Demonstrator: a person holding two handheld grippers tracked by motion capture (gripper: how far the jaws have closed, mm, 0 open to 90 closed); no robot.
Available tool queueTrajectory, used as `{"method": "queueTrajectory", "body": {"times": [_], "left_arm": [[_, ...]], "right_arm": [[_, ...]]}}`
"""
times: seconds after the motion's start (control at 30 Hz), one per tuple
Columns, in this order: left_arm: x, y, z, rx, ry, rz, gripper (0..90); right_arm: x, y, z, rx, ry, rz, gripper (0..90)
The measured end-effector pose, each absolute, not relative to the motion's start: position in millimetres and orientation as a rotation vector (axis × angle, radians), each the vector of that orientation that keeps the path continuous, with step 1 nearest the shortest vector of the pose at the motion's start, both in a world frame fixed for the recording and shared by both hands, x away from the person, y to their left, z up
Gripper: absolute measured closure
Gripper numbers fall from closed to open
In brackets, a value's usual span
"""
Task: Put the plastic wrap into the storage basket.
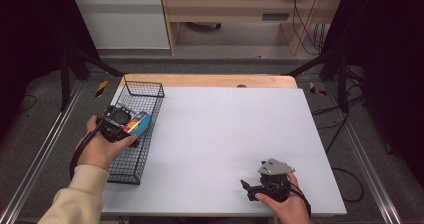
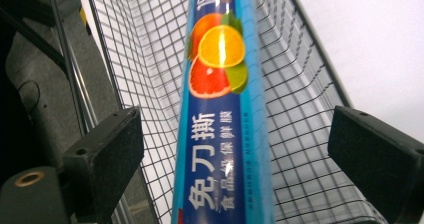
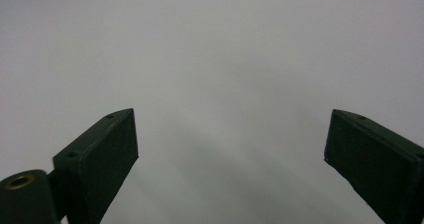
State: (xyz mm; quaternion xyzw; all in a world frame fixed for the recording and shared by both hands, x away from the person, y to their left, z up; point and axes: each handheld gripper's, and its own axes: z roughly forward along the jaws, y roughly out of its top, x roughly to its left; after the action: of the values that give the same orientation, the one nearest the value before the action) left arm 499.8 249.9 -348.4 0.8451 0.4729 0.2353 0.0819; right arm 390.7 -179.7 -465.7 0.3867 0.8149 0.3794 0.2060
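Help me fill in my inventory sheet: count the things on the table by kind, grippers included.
Wire basket: 1
Blue cling-film box, lying in the basket: 1
Handheld grippers: 2, the left gripper open with the box between its jaws, the right gripper open over the white tabletop
Total: 4

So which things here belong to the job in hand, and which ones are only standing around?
Part of the job:
- blue box, lying in the basket, between the open jaws, untouched
- wire basket
- left gripper, open over the box

Just around:
- right gripper, open, apart over the white table
- wooden cabinet behind
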Motion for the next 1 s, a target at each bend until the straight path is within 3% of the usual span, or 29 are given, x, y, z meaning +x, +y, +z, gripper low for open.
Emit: {"method": "queueTrajectory", "body": {"times": [1.0], "left_arm": [[467,164,-336,2.541,1.058,0.708,6.0]], "right_arm": [[390,-182,-464,1.09,2.246,1.071,6.3]]}}
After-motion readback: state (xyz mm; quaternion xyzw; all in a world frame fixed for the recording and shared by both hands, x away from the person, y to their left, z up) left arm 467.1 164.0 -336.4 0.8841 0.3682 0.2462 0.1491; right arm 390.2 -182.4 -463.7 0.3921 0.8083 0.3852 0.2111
